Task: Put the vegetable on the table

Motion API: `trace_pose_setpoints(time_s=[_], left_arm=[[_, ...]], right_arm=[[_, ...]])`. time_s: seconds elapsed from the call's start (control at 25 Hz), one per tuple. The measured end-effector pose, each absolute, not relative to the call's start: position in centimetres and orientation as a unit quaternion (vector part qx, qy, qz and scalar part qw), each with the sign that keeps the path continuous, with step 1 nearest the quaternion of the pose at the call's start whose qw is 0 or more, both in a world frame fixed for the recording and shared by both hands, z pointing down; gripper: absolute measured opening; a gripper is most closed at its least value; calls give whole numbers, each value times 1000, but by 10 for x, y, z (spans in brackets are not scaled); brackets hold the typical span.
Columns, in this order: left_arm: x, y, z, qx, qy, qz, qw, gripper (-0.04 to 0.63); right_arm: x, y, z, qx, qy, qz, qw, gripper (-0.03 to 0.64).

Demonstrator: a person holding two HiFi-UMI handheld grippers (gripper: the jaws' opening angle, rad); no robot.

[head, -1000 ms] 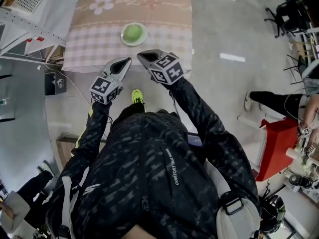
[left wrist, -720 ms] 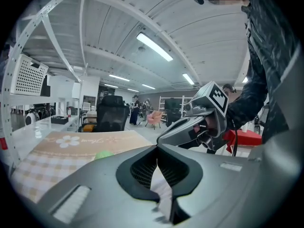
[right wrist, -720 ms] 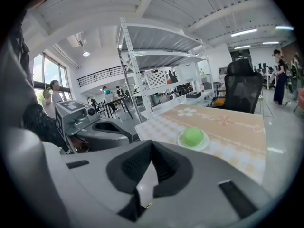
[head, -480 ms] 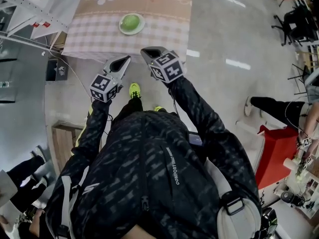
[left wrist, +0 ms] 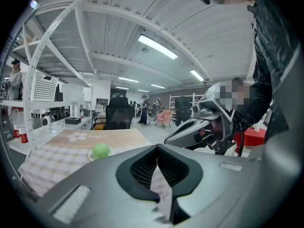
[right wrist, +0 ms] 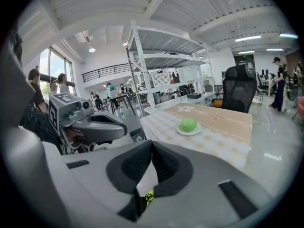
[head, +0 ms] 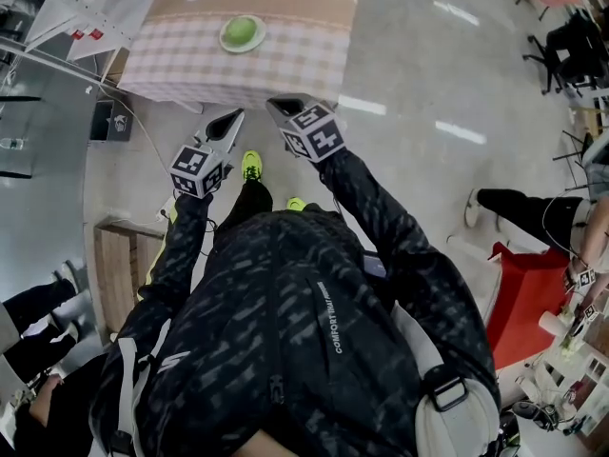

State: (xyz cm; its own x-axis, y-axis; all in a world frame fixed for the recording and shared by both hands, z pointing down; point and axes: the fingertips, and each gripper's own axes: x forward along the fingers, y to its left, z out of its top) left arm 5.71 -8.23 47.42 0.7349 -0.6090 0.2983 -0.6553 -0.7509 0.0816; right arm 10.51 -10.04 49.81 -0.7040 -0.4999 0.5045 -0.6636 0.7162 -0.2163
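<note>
A round green vegetable (head: 242,30) sits on a small white plate (head: 226,42) on the table (head: 304,55), which has a checked cloth with a flower print. It also shows in the left gripper view as the vegetable (left wrist: 100,150) and in the right gripper view as the vegetable (right wrist: 188,124). My left gripper (head: 235,116) and right gripper (head: 277,106) are side by side over the floor, just short of the table's near edge. They point toward it. Both are shut, with nothing in them. Each gripper view shows the other gripper beside it.
A white metal shelf rack (head: 57,22) stands left of the table, with a black box (head: 105,122) on the floor under it. A wooden crate (head: 119,265) lies at the left. At the right are a red stand (head: 523,288), office chairs (head: 571,36) and other people.
The table and plate have slid toward the top of the head view, so the person and both grippers are farther back from them. Both jaws stayed shut.
</note>
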Motion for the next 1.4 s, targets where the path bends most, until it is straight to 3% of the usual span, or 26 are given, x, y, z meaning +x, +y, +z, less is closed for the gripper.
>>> trace_pose_setpoints(time_s=[1.4], left_arm=[[58,-11,465,915,-375,113,101,-5]], right_arm=[[104,-29,503,310,-909,176,216,-2]])
